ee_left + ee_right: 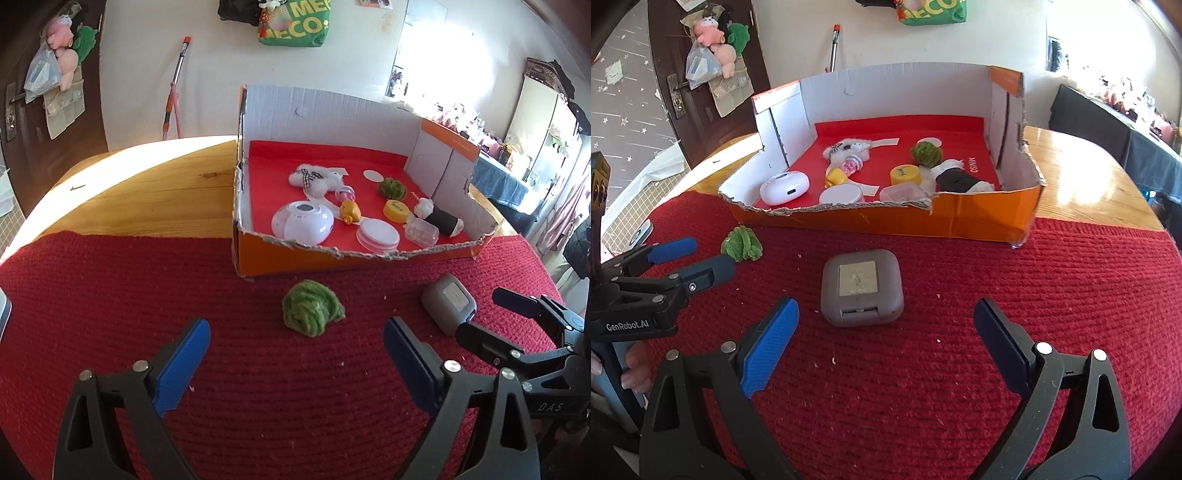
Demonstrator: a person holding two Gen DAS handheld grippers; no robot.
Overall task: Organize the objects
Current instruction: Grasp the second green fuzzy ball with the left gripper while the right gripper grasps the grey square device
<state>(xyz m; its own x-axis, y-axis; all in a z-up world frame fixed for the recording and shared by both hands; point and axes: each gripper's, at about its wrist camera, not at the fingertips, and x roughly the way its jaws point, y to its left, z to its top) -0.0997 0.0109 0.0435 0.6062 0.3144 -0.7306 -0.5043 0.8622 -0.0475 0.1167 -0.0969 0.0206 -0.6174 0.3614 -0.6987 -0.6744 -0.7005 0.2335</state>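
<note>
green yarn balls: 2 | grey case: 1 | box: 1 | items in box: roughly 10

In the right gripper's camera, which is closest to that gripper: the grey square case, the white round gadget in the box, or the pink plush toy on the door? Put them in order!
Measured from the right gripper:
1. Grey square case: on the red mat, just ahead of the open jaws.
2. White round gadget: inside the cardboard box, front left corner.
3. Pink plush toy: hanging on the door, far back left.

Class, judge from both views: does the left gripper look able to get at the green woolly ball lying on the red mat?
Probably yes. The left gripper has its jaws open, the green woolly ball lies just ahead, and only bare red mat lies between them.
</note>
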